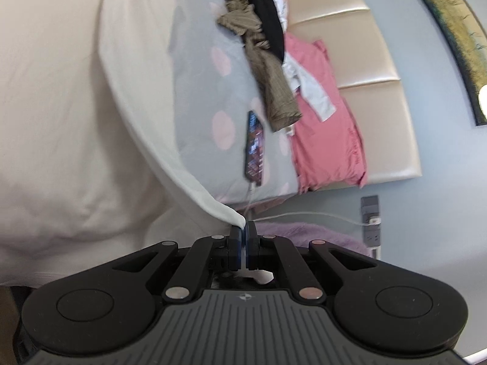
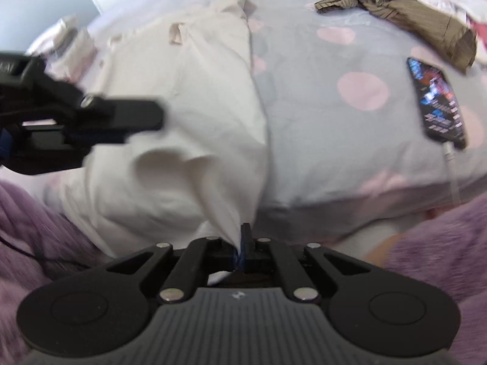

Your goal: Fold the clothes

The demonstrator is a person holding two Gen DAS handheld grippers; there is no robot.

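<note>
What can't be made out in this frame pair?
- Cream garment: left wrist view, type unclear; it runs past the frame edge.
- Phone: right wrist view, screen content blurred.
- Clothes pile: right wrist view, cut by the top edge.
- Left gripper: right wrist view, motion-blurred.

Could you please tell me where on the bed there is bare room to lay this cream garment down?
The widest bare patch is the dotted sheet between the cream garment and the phone. A narrower strip runs between the garment and the striped brown clothing. It is crowded at the clothes pile by the pink pillow.
</note>
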